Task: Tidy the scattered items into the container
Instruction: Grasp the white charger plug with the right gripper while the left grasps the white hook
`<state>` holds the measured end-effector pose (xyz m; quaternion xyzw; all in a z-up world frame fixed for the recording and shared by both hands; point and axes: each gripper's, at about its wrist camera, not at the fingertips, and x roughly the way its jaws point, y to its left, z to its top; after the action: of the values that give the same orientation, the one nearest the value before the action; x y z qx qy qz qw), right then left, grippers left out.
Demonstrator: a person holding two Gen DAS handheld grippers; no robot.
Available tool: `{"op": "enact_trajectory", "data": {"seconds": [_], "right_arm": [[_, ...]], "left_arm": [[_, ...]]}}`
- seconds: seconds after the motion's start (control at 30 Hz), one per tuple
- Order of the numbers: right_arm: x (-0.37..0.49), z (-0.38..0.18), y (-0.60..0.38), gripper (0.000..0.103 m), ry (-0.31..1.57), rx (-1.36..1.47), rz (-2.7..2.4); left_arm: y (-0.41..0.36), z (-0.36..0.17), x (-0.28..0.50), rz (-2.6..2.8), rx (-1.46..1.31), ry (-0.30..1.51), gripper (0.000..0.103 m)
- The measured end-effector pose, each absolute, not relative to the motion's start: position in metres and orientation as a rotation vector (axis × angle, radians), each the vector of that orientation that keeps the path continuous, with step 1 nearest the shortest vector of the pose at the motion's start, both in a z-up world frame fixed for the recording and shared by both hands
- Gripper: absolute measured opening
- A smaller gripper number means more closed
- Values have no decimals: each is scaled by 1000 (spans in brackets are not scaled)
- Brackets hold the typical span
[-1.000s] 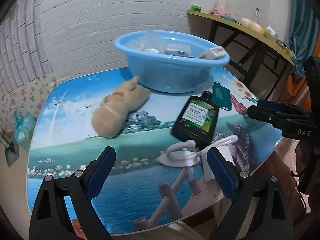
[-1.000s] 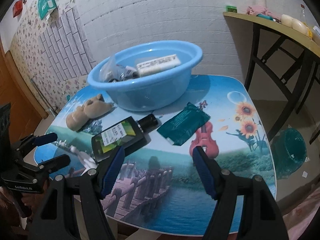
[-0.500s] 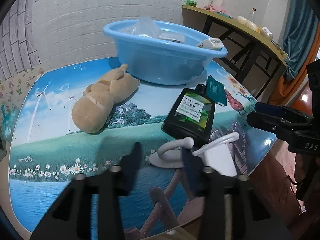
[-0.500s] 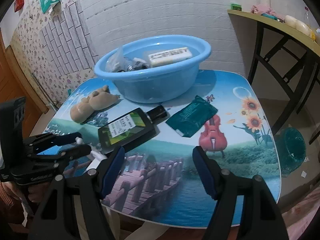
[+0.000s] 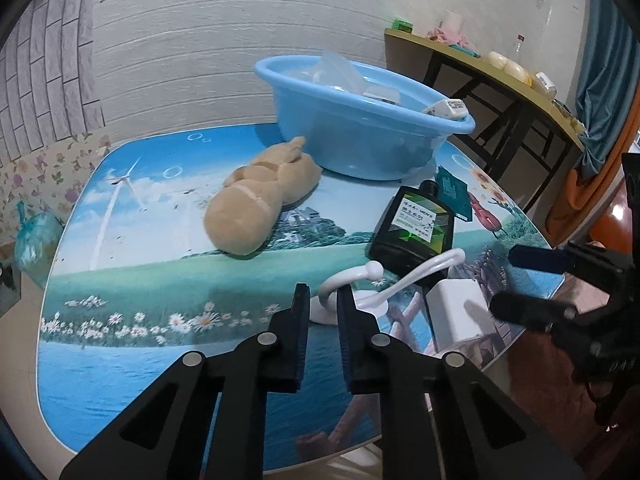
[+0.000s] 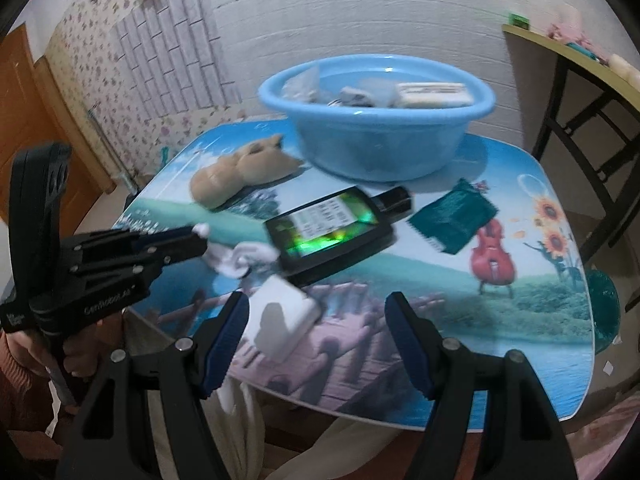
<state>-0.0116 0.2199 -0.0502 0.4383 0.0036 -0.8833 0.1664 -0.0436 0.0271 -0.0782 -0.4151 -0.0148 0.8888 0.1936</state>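
Observation:
My left gripper is shut on the curved neck of a white suction hook that rests on the printed table; from the right wrist view its tips pinch the hook. My right gripper is open, its fingers either side of a white box near the table's front edge; it shows at the right of the left wrist view. A black bottle, a green sachet and a tan plush toy lie before the blue basin.
The basin holds several packets and a white box. A wooden side table with small items stands at the right by the wall. A green bin sits on the floor beyond the table's right edge. A person's hand grips the left tool.
The left jaws went from wide open to shut around the white hook as the gripper eased forward. The right gripper slid left, bringing the white box between its open fingers.

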Motion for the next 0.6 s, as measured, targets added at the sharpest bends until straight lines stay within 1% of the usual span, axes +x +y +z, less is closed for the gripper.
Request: {"op": "enact_trajectory", "data": {"seconds": [0.43, 0.5, 0.53, 0.57, 0.6], "right_arm": [[-16, -73, 189, 71, 119, 1342, -2491], [-17, -74, 195, 71, 83, 1352, -2486], [-17, -74, 199, 71, 72, 1356, -2491], [-17, -74, 202, 70, 67, 1357, -2492], [-17, -74, 206, 70, 58, 1358, -2494]], "left_arm": [[14, -79, -40, 2518, -1181, -47, 13], [17, -80, -39, 2508, -1190, -42, 20], [19, -80, -39, 2503, -1195, -37, 31], [22, -81, -38, 2502, -1197, -31, 46], [24, -81, -37, 2504, -1193, -24, 52]]}}
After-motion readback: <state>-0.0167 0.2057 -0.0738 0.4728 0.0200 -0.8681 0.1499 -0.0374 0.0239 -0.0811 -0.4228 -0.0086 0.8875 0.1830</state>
